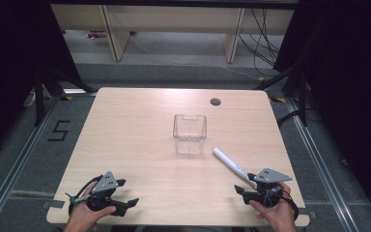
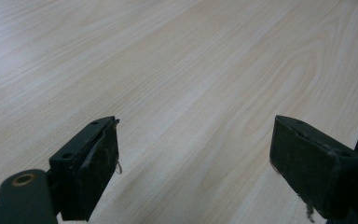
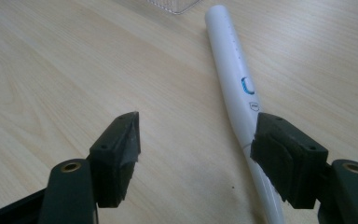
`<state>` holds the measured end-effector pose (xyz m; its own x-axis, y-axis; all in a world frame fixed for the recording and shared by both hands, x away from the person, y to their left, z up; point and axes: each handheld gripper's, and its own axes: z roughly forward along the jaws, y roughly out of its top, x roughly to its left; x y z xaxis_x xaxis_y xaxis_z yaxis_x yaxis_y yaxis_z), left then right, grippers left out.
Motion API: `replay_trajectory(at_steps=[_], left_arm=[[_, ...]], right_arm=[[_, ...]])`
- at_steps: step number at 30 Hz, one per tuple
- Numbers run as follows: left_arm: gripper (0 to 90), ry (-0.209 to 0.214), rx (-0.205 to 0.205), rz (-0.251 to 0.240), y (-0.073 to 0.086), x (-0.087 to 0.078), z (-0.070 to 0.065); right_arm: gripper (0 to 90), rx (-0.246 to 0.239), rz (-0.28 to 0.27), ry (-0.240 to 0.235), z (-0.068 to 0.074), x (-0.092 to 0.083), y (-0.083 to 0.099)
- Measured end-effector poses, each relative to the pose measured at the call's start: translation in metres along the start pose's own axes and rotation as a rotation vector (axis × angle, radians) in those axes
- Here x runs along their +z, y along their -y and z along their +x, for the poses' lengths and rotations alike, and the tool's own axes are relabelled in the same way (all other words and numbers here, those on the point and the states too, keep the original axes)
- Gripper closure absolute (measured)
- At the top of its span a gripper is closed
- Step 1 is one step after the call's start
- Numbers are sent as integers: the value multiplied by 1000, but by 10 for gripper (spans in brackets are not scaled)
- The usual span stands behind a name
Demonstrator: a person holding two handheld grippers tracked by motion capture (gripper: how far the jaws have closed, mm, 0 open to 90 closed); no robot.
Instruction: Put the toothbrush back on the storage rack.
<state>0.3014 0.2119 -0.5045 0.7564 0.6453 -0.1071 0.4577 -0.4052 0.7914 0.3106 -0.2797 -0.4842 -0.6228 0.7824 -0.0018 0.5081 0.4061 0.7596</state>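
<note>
The right gripper (image 1: 246, 190) is close to the near edge – its jaws are wide open, nothing held. The white toothbrush handle (image 3: 237, 77) lies flat on the table (image 1: 140, 140), passing under one jaw. The left gripper (image 2: 193, 163) is open too. Farther off stands a clear box (image 1: 190, 133).

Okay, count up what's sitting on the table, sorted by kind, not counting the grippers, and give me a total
Clear plastic container: 1
White pen-shaped handle with a blue button: 1
Total: 2
</note>
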Motion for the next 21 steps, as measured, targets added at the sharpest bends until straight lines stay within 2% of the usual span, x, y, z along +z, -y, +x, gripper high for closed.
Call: replay_trajectory(at_steps=[1, 4, 5, 8, 9, 10, 11, 13, 14, 15, 16, 17, 19, 21], left_arm=[[149, 1, 26, 31, 0, -2, 2], [149, -2, 22, 21, 0, -1, 1], [149, 1, -2, -1, 0, 0, 0], [149, -1, 11, 18, 0, -1, 1], [149, -1, 13, 19, 0, -1, 1], [149, 0, 11, 18, 0, -1, 1], [150, 0, -6, 1, 0, 0, 0], [149, -3, -2, 9, 0, 0, 0], [149, -3, -4, 9, 0, 0, 0], [150, -2, -3, 10, 0, 0, 0], [150, -2, 1, 10, 0, 0, 0], [150, -2, 26, 31, -1, -2, 2], [150, 2, 24, 26, -1, -1, 2], [150, 3, 29, 28, 0, -1, 2]], right_arm=[[336, 29, 17, -7, 2, 0, 0], [364, 6, 10, 0, 1, 0, 0], [376, 14, 19, -8, 1, 0, 0], [422, 16, 21, -14, 2, 0, 1], [457, 18, 25, -18, 2, 0, 1], [484, -3, 22, -23, 1, 1, 0], [505, -15, 18, -24, 0, 1, 0], [597, -32, 23, -40, 0, 1, 0], [597, -32, 23, -40, 0, 1, 0], [675, -8, 36, -36, 3, -1, 0], [704, -10, 37, -37, 3, -1, 0], [751, -36, 25, -35, 1, 0, -1], [814, -58, 26, -39, -2, 0, -1], [861, -49, 50, -40, -3, 1, 0]])
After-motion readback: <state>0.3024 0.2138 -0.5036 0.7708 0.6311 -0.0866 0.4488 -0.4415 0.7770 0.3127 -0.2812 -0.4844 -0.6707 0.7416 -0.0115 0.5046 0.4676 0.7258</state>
